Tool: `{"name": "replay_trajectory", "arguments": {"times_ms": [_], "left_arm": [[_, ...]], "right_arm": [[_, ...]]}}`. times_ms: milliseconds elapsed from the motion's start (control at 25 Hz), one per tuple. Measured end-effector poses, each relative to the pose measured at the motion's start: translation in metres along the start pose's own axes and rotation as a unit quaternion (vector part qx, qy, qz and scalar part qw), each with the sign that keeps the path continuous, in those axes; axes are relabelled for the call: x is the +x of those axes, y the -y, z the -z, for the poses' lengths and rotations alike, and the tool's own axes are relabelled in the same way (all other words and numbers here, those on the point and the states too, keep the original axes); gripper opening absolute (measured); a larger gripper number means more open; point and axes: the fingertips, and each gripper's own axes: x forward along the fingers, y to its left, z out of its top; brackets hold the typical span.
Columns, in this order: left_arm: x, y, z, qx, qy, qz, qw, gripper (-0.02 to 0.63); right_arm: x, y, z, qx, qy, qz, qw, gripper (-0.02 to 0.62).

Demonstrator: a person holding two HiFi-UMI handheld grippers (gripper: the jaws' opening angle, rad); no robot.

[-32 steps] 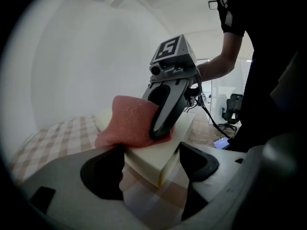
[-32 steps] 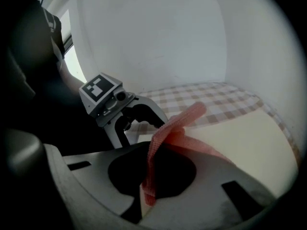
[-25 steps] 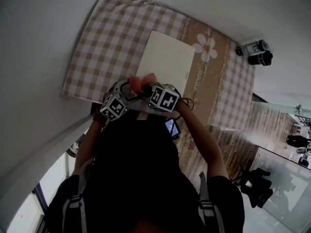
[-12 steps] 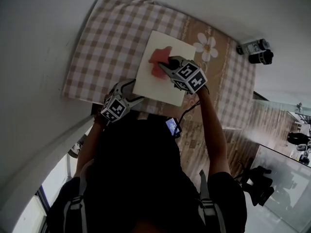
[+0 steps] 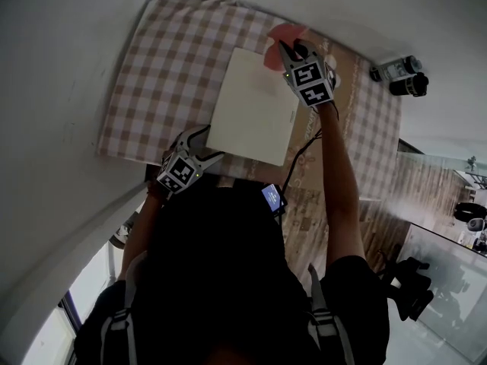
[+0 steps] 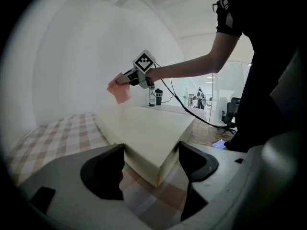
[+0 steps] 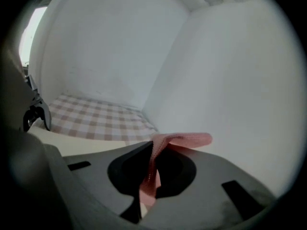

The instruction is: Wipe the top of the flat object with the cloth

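A cream flat slab [image 5: 256, 112] lies on the checked tablecloth [image 5: 167, 74]. My right gripper [image 5: 288, 49] is shut on a pink cloth [image 5: 278, 39] and holds it in the air past the slab's far right corner, near the wall. In the right gripper view the pink cloth [image 7: 158, 157] is pinched between the jaws and flops over them. The left gripper view shows that cloth [image 6: 119, 90] hanging above the slab's [image 6: 144, 133] far end. My left gripper [image 5: 195, 144] stands open at the slab's near left corner, and that corner sits between its jaws.
Two dark bottles [image 5: 399, 78] stand on the floor at the far right beyond the table. A phone [image 5: 272, 199] with a lit screen lies at the table's near edge. A black cable [image 5: 300, 154] trails from the right gripper. White walls close in on the left and far sides.
My right gripper has swept the pink cloth from the near edge, across the slab's top, then off its far right corner into the air. My left gripper has barely moved.
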Motion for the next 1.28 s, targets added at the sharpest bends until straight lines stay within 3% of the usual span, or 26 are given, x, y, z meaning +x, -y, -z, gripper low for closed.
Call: {"name": "replay_trajectory", "arguments": {"times_ms": [160, 320, 440, 800, 1280], "left_arm": [[0.000, 0.000, -0.001, 0.002, 0.000, -0.002, 1.0000, 0.354], [-0.001, 0.000, -0.004, 0.000, 0.000, -0.005, 1.0000, 0.354], [-0.001, 0.001, -0.005, 0.002, -0.001, -0.003, 1.0000, 0.354], [-0.007, 0.000, -0.017, 0.002, 0.024, -0.001, 0.9997, 0.342], [-0.010, 0.005, -0.020, 0.020, 0.021, 0.002, 0.9996, 0.344]], "right_arm": [[0.025, 0.004, 0.018, -0.057, -0.028, 0.022, 0.998, 0.011], [0.047, -0.046, 0.056, -0.087, -0.078, -0.064, 0.991, 0.011], [0.049, -0.073, 0.076, -0.057, -0.089, -0.108, 0.989, 0.011], [0.051, -0.081, 0.089, 0.083, -0.093, -0.135, 0.983, 0.011], [0.035, -0.106, 0.089, 0.090, -0.106, -0.177, 0.974, 0.009]]}}
